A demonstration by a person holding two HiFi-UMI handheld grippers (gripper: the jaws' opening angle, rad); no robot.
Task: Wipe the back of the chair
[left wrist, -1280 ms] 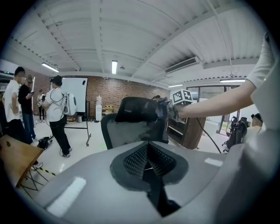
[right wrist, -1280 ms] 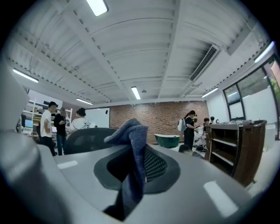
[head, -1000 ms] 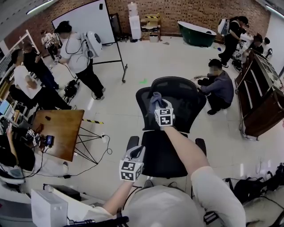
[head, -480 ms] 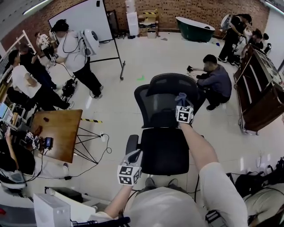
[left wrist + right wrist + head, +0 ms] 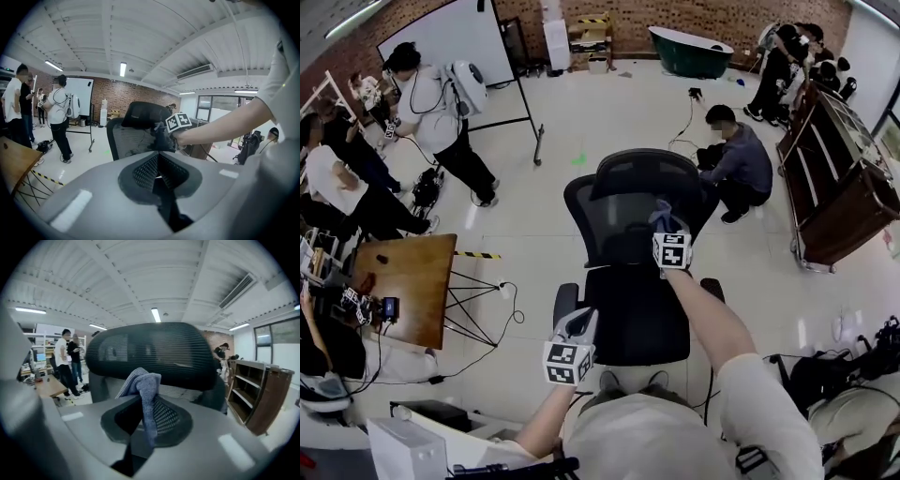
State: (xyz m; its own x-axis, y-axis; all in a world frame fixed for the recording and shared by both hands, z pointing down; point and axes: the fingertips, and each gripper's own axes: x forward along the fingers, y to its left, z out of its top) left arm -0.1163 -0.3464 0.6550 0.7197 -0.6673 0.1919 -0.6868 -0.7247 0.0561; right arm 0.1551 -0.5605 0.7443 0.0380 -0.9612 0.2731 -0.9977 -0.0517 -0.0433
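Chair back [image 5: 619, 220] stands straight ahead of the right tool [image 5: 667, 231], and this tool is squeezed tight on a blue-grey cloth [image 5: 662, 216]. The cloth sticks up out of the tip of the tool. From the head view it sits at the right part of the black net back, just under the headrest [image 5: 150, 350]. I cannot tell for sure if it presses on the net or is only just beside it. The back is upright, tall from seat to headrest, and it faces the person. So I think a wipe would have to slide across it or up and down it. The right arm [image 5: 703, 314] is stretched out long over the seat [image 5: 628, 319], and the tool points away from the body. The left tool [image 5: 575, 330] is closed with nothing in it. It hangs low, close to the body, near the left armrest [image 5: 565, 302] and well apart from the back. The right tool is much nearer, so the wipe looks like its job
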